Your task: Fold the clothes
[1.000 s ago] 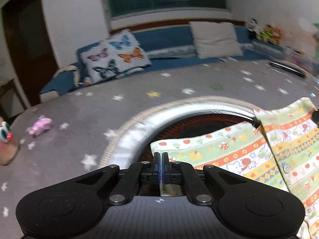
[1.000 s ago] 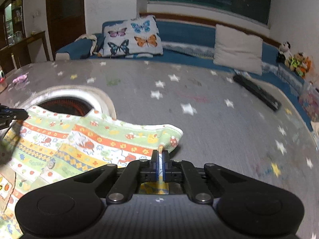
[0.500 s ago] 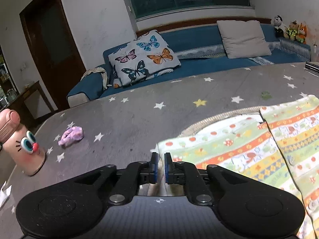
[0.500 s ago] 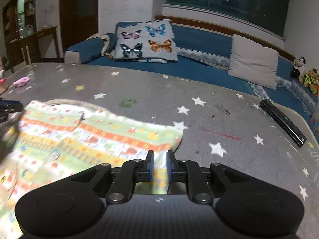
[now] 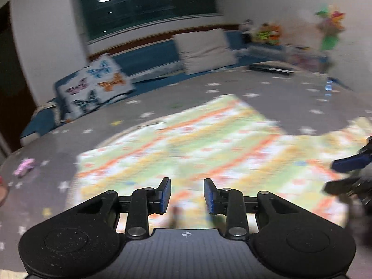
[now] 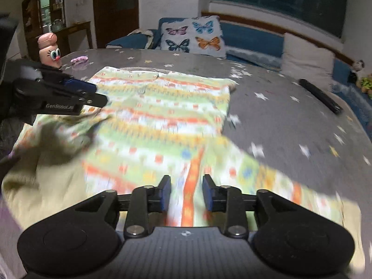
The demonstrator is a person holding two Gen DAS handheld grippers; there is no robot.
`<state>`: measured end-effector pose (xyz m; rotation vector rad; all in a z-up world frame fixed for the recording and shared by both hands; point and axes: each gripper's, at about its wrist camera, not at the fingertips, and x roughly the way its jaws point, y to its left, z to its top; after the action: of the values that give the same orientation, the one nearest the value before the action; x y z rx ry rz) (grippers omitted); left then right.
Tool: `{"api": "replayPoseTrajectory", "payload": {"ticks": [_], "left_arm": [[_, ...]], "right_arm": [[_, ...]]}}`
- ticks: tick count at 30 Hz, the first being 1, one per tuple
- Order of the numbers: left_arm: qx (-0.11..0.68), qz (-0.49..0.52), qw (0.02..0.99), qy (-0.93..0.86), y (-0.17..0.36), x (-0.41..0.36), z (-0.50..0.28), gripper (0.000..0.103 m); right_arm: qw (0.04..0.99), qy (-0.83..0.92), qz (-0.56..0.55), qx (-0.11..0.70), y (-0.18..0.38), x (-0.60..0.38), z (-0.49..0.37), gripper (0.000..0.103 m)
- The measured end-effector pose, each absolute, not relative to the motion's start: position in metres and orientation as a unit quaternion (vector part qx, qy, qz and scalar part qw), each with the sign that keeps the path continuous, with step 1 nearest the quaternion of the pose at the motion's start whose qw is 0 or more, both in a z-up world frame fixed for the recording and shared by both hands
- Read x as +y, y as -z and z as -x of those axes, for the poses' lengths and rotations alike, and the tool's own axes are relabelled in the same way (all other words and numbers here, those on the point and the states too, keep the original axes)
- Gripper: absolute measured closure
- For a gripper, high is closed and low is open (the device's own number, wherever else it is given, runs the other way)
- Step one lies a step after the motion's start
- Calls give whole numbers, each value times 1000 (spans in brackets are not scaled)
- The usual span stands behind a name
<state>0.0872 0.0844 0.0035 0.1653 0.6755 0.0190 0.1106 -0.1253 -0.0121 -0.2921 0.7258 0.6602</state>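
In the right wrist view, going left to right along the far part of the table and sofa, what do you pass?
Cartoon-eyed pink bottle → small purple item → butterfly cushion → plain beige cushion → black remote.

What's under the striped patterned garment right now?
The striped patterned garment lies flat on the grey star-print tablecloth, which shows all around it. Anything beneath the fabric is covered.

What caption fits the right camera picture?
Open right tongs hover over the striped garment on the starry table.
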Motion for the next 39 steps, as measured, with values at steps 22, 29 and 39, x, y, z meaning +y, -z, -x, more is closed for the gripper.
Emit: {"api": "replayPoseTrajectory", "payload": {"ticks": [22,29,39], "left_arm": [[345,-134,925,88,23,11,-59,64],[339,-142,925,95,24,9,-55,64],[334,-146,925,105,26,10,-53,64]], "right_arm": [[926,-78,-22,370,21,-307,-177,69],[938,-80,52,333,16,-283,-189,103],[942,-82,72,319,8,-273,-204,97]]}}
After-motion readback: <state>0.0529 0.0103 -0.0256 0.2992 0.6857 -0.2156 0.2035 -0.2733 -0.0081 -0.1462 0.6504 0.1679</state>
